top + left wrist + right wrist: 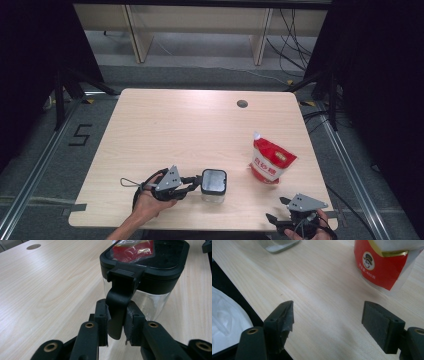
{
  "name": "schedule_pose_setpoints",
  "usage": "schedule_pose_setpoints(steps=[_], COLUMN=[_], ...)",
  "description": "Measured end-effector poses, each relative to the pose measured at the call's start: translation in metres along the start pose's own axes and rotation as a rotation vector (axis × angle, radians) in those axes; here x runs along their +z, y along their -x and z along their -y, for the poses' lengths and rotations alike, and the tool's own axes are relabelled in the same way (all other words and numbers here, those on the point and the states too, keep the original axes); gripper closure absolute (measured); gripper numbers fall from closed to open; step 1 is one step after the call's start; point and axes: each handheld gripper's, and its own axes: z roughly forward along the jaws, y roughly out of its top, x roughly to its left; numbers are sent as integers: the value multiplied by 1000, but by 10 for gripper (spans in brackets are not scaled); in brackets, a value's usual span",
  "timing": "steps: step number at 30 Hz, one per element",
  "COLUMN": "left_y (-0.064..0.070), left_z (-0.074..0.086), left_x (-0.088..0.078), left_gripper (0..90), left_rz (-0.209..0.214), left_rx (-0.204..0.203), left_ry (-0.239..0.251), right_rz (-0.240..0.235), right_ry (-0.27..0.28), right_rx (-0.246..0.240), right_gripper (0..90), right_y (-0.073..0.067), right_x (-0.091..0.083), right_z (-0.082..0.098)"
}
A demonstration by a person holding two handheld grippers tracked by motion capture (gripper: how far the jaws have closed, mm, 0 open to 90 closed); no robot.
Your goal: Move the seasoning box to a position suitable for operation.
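The clear jar (213, 187) with the black lid (214, 180) stands near the front edge of the surface (175, 130), and every other place here is told from it. In the left gripper view, a black latch flap (117, 307) hangs down from the lid's rim, and the left tongs (117, 323) are clamped on this flap, 1 pad on each side of it. The flap's lower end sits between the pads, so its tip is partly covered. That view cuts off the jar's base and right edge, and what lies inside the jar cannot be made out through the glass. In the high view the left tongs (192, 181) touch the jar's left side, with the left hand (150, 202) just behind them; the forearm runs off the bottom edge. To the right of the jar and a little farther back, apart from it, a red pouch (270, 161) with a white spout stands on the surface; its print is too small to read there. The right tongs (280, 210) are well to the right of the jar at the front edge, near the pouch, and the right hand (307, 227) is cut off by the frame. In the right gripper view, the right tongs (328, 317) stand wide apart with nothing but bare wood between them.
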Motion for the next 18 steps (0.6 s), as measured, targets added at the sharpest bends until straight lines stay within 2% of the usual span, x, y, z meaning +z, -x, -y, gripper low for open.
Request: schedule_pose_setpoints(steps=[4,8,9,13,16,17,18], left_y=[4,5,5,5,5,5,6], left_z=[-2,-2,-2,-2,-2,-3,-3], left_x=[4,5,4,4,3,2,2], left_gripper=[743,743,742,735,711,710,702], left_rz=[24,19,22,34,49,47,48], left_rx=[7,5,-1,-6,-18,-4,-16], left_ry=[11,9,6,2,9,2,1], right_rz=[1,-4,-3,0,-1,2,0], right_ry=[9,4,-2,2,2,2,1], right_rx=[-2,2,25,0,2,2,3], right_gripper=[269,269,269,269,269,269,269], right_y=[-1,-1,-3,-1,-1,-1,-1], right_x=[-1,-1,-2,-2,-2,-2,-2], right_z=[0,1,1,1,1,2,2])
